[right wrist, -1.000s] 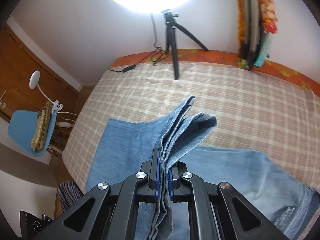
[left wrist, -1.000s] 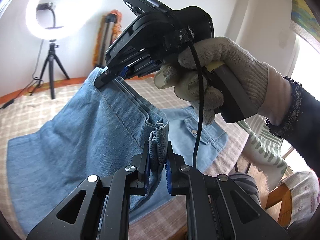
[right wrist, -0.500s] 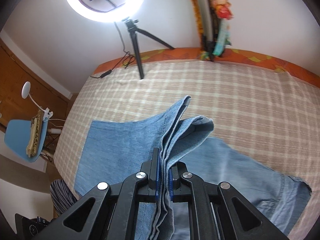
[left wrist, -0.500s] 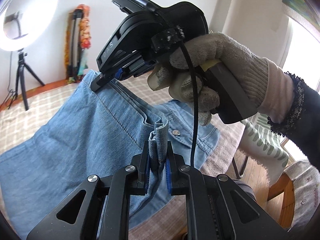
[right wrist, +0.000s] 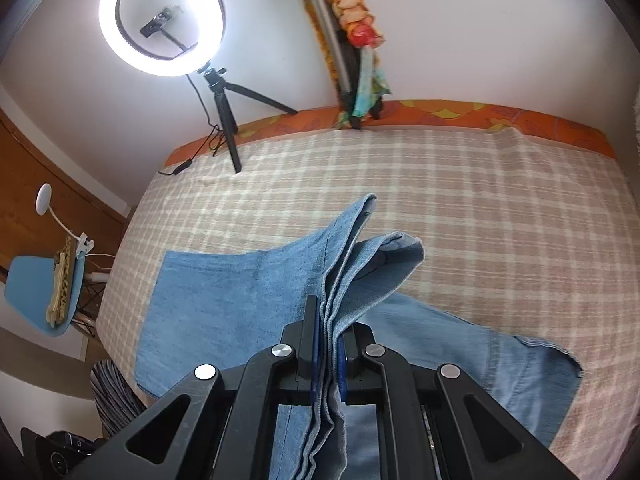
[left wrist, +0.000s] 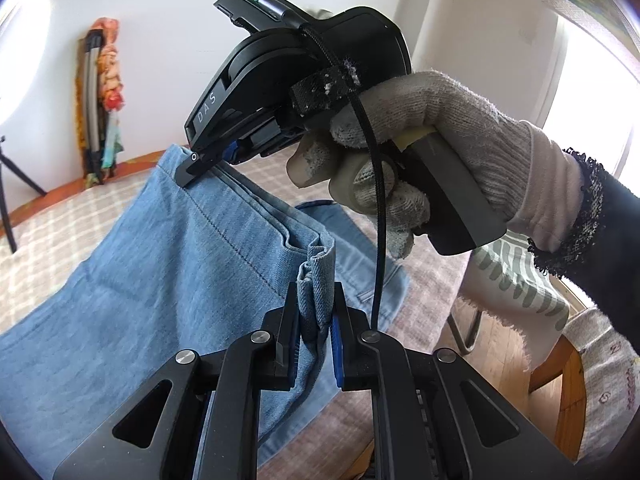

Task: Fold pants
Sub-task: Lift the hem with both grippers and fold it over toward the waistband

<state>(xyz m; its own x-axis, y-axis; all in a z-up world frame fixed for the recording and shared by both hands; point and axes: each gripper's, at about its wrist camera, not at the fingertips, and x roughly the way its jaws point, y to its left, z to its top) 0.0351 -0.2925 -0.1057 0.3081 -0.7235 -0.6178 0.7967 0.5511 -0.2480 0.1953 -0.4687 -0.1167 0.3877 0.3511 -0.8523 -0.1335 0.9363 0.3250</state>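
Note:
Light blue denim pants [left wrist: 132,300] lie partly spread on a checked bed cover [right wrist: 460,200], with one end lifted off it. My left gripper [left wrist: 316,320] is shut on a bunched hem of the pants [left wrist: 318,276]. In the left wrist view a gloved hand [left wrist: 432,148] holds my right gripper [left wrist: 200,160], which pinches the far corner of the same lifted edge. In the right wrist view my right gripper [right wrist: 329,344] is shut on several stacked layers of the pants [right wrist: 352,264], which rise in a fold ahead of the fingers. The waist part [right wrist: 532,372] lies flat at the right.
A lit ring light on a tripod [right wrist: 160,20] stands at the bed's far edge. A folded tripod with colourful cloth [right wrist: 352,40] leans on the wall. A blue chair [right wrist: 36,292] is at the left of the bed, a wooden chair with a striped cushion [left wrist: 516,292] at its other side.
Both grippers have carried the lifted denim edge sideways over the bed. The ring light has slid leftwards in both views, and more of the flat waist part shows at the right.

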